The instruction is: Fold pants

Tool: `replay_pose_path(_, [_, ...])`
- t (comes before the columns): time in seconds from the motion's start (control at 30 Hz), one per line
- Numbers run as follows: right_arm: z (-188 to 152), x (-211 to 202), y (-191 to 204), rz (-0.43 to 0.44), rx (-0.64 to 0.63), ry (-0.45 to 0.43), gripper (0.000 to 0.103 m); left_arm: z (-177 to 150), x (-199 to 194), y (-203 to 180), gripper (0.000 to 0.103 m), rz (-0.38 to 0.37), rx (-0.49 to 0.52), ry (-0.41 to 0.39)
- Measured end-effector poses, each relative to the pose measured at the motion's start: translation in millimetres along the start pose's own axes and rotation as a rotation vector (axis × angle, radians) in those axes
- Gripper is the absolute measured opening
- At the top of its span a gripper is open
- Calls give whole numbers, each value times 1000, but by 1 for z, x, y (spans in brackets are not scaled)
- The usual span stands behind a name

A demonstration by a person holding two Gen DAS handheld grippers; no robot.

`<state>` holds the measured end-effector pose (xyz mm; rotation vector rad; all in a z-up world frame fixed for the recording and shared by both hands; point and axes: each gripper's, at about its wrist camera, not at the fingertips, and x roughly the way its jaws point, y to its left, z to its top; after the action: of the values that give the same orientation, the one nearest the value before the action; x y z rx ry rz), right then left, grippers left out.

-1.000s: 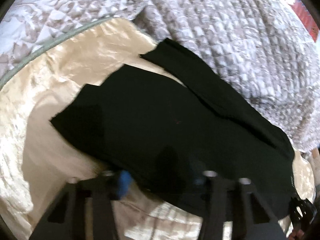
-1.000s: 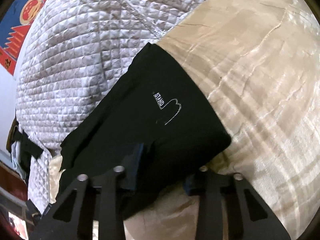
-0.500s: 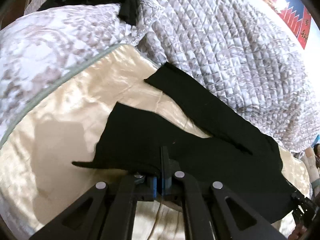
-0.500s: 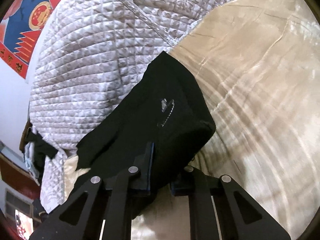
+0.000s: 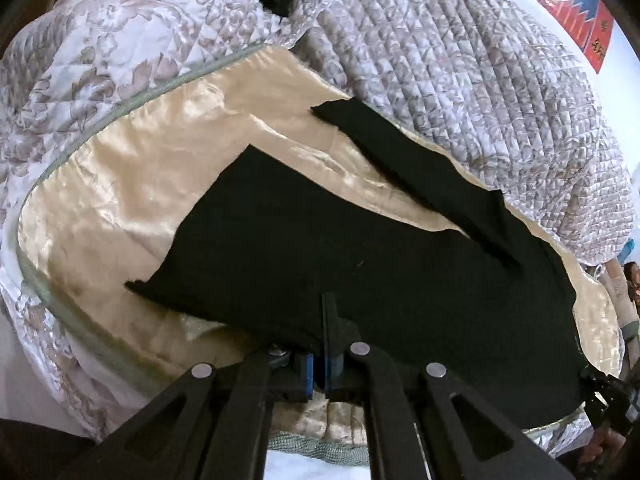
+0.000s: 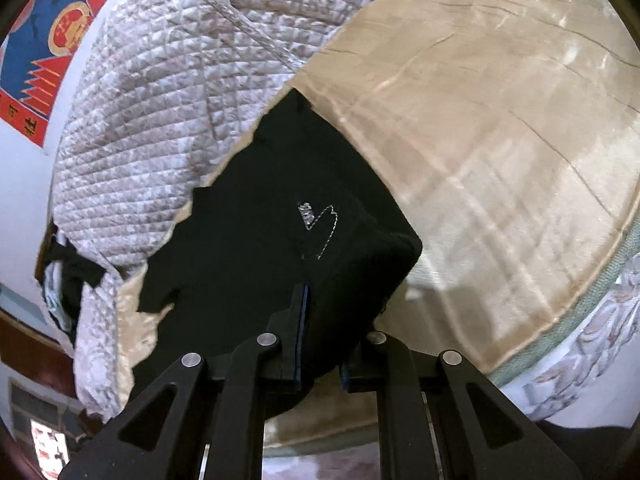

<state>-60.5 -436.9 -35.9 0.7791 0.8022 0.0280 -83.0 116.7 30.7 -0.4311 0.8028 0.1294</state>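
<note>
The soft black fabric pants [image 5: 360, 264] lie spread on a shiny cream satin bedspread [image 5: 132, 184] on the bed, their two legs splayed apart toward a quilted grey-and-white patterned coverlet [image 5: 460, 72] bunched beyond. The left gripper [image 5: 322, 356] has its jaws clenched on the near edge of the pants, a thin fold of cloth pinched between the blue pads. In the right wrist view, the right gripper [image 6: 320, 364] likewise has its jaws closed on the black cloth, which bunches thickly between them just below a small white stitched logo [image 6: 318, 226].

The pants look light and wholly limp, a knit that sags and drapes wherever it is not supported, so they will likely trail rather than keep any shape. The satin beneath looks slick, so the garment should slide easily and may drag out of line. Best hold is probably at the hem or waistband edges and corners, where doubled fabric gives the pads more to bite on
</note>
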Motion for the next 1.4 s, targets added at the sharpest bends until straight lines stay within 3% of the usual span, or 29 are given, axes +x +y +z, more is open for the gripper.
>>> replay_pose_path(0.17, [-3, 3, 2, -3, -27, 8, 17, 11, 1, 28, 11, 21, -101, -32])
replay_pose_path(0.33, [-4, -6, -3, -17, -11, -21, 24, 12, -11, 36, 5, 140, -115, -104])
replay_pose_path(0.43, [-4, -17, -3, -62, -37, -89, 24, 12, -18, 34, 5, 185, -80, -124])
replay_pose_path(0.5, [-4, -18, -8, -92, -11, -84, 24, 10, -20, 32, 5, 253, -54, -120])
replay_pose_path(0.7, [-4, -32, -2, -186, -30, -160, 27, 15, -35, 39, 8, 385, -66, -165])
replay_pose_path(0.77, [-4, -42, 7, -283, -67, -231, 28, 18, -37, 41, 8, 412, -79, -168])
replay_pose_path(0.83, [-1, -53, 11, -346, -84, -297, 30, 21, -37, 34, 8, 372, -47, -173])
replay_pose_path(0.9, [3, -56, 16, -327, -117, -306, 30, 23, -31, 21, 9, 305, -5, -151])
replay_pose_path(0.97, [4, -45, 28, -282, -198, -267, 30, 26, -21, 6, 11, 235, 43, -120])
replay_pose_path(1.03, [1, -28, 41, -236, -276, -219, 30, 29, -8, -12, 25, 180, 103, -82])
replay_pose_path(1.13, [-2, 1, 56, -199, -365, -135, 30, 35, 11, -34, 32, 116, 171, -35])
replay_pose_path(1.23, [-3, 29, 61, -188, -432, -48, 30, 43, 37, -39, 32, 148, 199, 10])
replay_pose_path(1.3, [-2, 45, 56, -240, -439, -5, 30, 45, 56, -25, 31, 241, 160, 77])
replay_pose_path(1.37, [4, 43, 47, -262, -395, -26, 30, 46, 52, -16, 31, 220, 132, 59])
replay_pose_path(1.4, [7, 40, 47, -274, -384, -43, 30, 47, 49, -19, 31, 247, 137, 51])
